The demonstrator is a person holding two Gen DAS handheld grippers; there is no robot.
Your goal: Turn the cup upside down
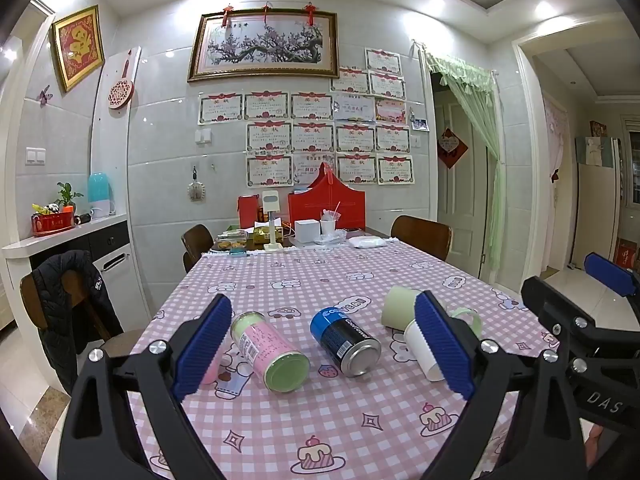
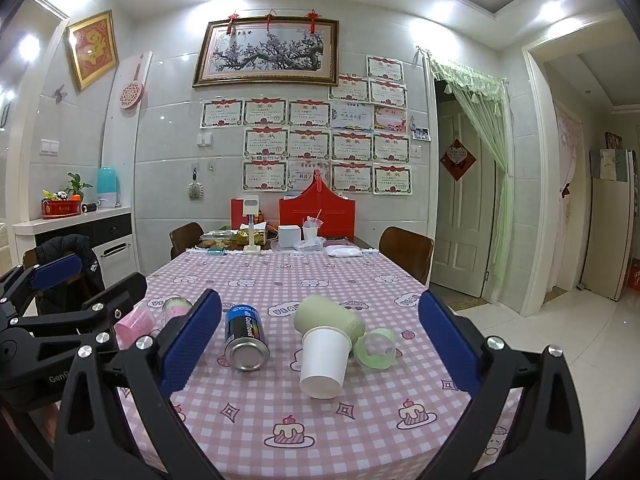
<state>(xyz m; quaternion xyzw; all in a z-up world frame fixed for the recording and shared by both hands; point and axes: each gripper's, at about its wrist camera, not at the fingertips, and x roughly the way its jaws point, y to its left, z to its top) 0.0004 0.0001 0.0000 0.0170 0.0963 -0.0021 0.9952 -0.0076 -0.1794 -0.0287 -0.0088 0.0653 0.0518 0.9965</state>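
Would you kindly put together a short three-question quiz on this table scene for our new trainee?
1. True or false: the white paper cup stands upright on the tablecloth.
2. Which object lies directly behind the white paper cup? A) blue can B) green cup C) pink-labelled jar
3. Fill in: both the left claw and the right claw are ____.

Key: 1. False, it lies on its side. 2. B. 3. Open, holding nothing.
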